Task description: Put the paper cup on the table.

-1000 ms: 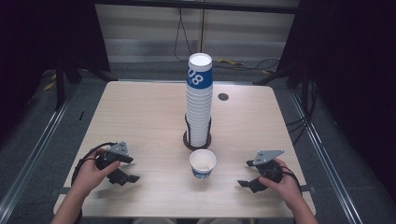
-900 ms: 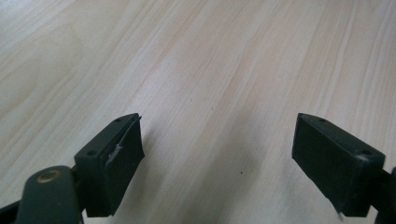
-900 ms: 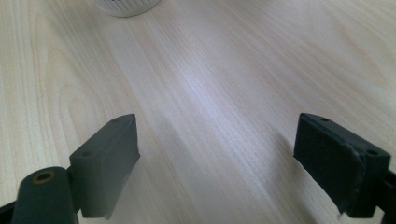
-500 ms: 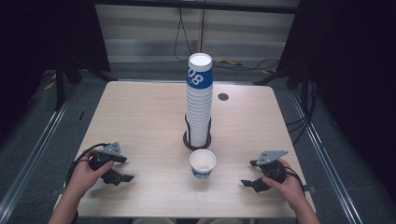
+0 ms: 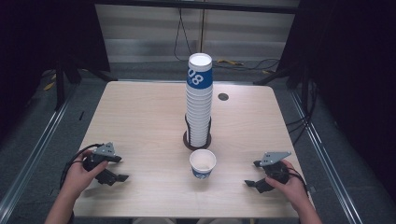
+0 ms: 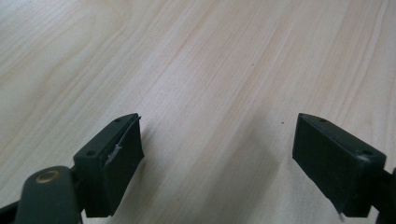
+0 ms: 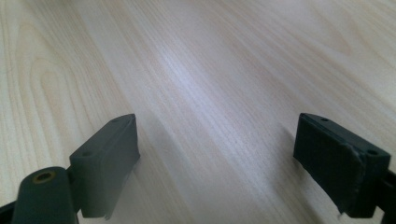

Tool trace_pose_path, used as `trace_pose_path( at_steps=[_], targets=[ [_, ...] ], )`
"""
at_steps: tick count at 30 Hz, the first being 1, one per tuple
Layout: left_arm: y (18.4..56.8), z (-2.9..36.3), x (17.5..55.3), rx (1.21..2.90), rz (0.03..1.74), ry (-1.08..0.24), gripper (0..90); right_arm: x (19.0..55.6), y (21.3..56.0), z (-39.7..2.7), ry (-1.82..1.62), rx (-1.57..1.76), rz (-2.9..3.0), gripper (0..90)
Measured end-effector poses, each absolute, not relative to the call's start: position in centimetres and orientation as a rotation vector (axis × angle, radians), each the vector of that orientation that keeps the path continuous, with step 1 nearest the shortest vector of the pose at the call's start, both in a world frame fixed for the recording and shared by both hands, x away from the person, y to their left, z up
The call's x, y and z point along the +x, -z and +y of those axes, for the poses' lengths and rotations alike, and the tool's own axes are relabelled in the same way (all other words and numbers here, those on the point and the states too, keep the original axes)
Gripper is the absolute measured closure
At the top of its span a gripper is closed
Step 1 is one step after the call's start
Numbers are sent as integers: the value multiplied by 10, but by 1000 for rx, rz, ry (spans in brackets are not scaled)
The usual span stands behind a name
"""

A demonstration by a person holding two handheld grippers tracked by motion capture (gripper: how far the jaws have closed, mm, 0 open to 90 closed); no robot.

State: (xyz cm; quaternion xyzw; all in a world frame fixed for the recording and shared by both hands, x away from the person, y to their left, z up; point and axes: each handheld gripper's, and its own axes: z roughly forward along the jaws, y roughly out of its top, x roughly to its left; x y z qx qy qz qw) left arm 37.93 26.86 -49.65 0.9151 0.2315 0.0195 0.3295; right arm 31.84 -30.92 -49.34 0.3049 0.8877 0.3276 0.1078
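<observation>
Both empty, jaws apart: left gripper (image 5: 112,176) lower left, right gripper (image 5: 256,179) lower right. Probably next: approach single white paper cup (image 5: 202,164) at lower centre squarely, squeezing lightly.

Single paper cup (image 5: 202,164): white, blue band near the base, upright, mouth open, empty inside, standing alone at front centre of the desk (image 5: 140,116). Just behind it, apart: tall upright stack of cups (image 5: 199,100), top one blue-printed, seated in a dark ring holder (image 5: 187,141).
</observation>
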Motion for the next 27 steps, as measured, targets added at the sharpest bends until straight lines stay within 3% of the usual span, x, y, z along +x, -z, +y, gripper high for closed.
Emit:
trace_pose_path(
  at_steps=[27],
  targets=[
    [506, 287, 379, 2354, 538, -119, 151, 317, 499, -321, -1034, 897, 2550, 120]
  ],
)
